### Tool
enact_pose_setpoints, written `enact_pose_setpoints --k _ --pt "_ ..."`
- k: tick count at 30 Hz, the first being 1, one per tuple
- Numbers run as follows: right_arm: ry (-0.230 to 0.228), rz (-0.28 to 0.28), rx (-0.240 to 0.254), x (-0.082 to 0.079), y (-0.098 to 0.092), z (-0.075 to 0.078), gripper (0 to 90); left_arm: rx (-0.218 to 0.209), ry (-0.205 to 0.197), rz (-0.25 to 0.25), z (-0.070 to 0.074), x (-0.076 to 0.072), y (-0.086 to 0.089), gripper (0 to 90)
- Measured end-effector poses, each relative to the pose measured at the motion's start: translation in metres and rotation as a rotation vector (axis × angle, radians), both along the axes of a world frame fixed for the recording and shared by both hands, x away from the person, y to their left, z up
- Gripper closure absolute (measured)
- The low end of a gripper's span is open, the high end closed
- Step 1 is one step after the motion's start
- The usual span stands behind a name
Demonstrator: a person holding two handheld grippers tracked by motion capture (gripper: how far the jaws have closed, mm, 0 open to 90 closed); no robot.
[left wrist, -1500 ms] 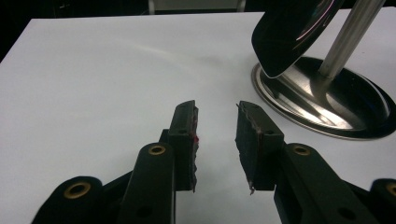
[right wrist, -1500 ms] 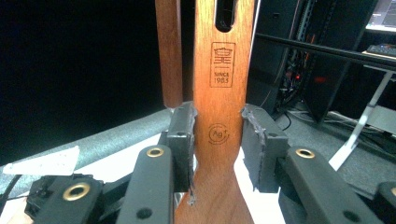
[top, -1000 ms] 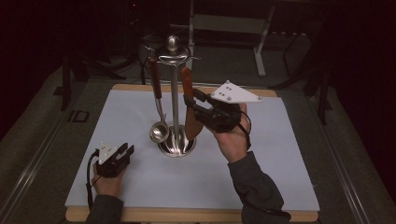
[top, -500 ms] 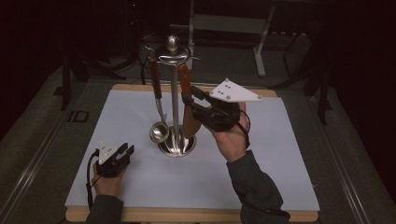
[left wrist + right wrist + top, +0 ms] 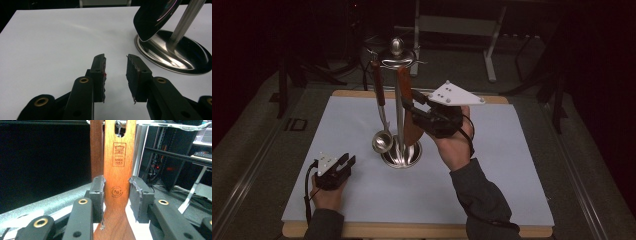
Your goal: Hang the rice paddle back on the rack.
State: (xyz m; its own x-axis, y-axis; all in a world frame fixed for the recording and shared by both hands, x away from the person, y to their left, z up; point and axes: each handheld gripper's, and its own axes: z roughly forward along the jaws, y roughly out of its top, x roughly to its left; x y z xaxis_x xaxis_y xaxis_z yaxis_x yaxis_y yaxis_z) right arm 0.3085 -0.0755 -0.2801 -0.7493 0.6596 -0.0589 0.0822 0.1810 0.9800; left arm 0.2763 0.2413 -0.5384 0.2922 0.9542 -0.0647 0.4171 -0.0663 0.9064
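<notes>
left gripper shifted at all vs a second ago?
No. The left gripper rests at the same spot on the white mat, equally far from the stand's round base, jaws open.

Dim room, background near black; worktop [image 5: 512, 165] lit from above, soft shadows. Glare on steel stand base [image 5: 175, 57]. Close hand-held gripper views slightly soft, perhaps defocused.

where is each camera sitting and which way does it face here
High view: above the person's side, facing forward and down on the white table mat; both forearms, left hand-held gripper and right hand-held gripper show.
Left gripper view: on the resting left hand-held gripper, looking across the mat past open jaws at the steel rack base.
Right gripper view: looks along jaws closed on the flat wooden spatula handle.
Shared: the steel rack.
</notes>
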Motion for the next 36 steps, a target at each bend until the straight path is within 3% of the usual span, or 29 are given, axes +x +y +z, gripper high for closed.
enact_pose_setpoints --k 17,36 --pt "0.009 -0.01 -0.004 0.004 0.001 -0.001 60.8 -0.002 0.0 0.0 0.0 0.0 0.0 68.5" --pt "0.042 -0.024 -0.022 0.009 -0.018 -0.012 60.0 0.0 -0.001 0.0 0.0 0.0 0.0 68.5"
